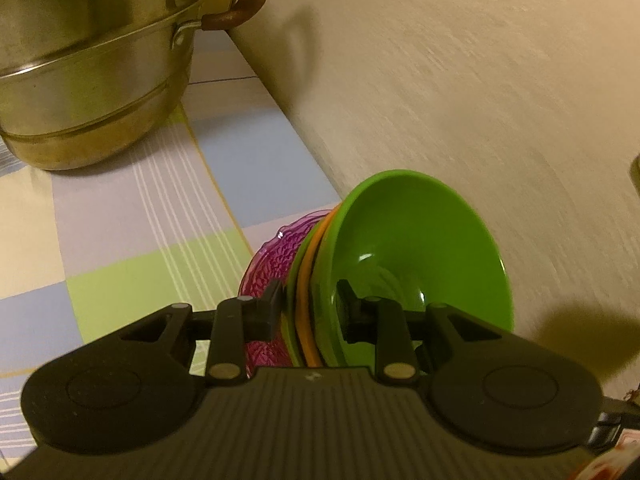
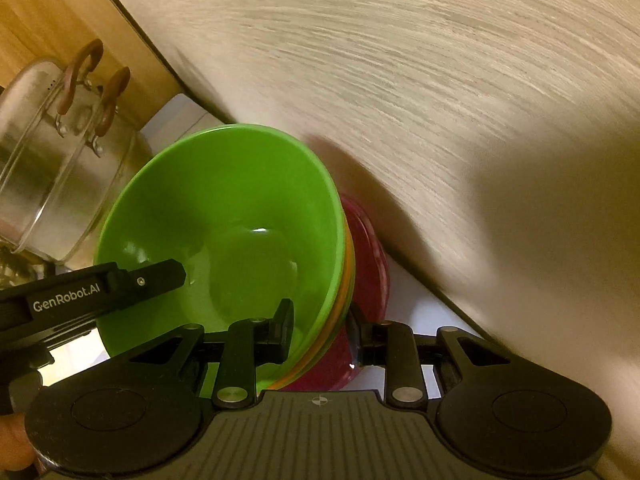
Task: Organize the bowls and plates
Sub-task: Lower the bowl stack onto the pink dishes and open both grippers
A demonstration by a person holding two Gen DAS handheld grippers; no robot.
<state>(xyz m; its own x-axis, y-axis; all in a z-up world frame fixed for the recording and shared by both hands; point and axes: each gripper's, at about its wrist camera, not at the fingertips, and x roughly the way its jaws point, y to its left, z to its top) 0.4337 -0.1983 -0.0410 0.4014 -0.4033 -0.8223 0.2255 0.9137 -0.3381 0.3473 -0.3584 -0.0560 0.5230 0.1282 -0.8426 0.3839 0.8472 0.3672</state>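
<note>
A tilted stack is held between both grippers: a green bowl on top, an orange rim and another green rim under it, and a purple glass plate at the bottom. My left gripper is shut on the stack's edge, with one finger inside the green bowl and the other on the plate's underside. In the right wrist view, my right gripper is shut on another part of the same edge, across the green bowl and the purple plate. The left gripper's finger reaches into the bowl from the left.
A steel stacked steamer pot with brown handles stands on the checked tablecloth, seen also as the pot left of the stack. A pale wood-grain panel rises close behind the stack. A person's finger shows at the lower left.
</note>
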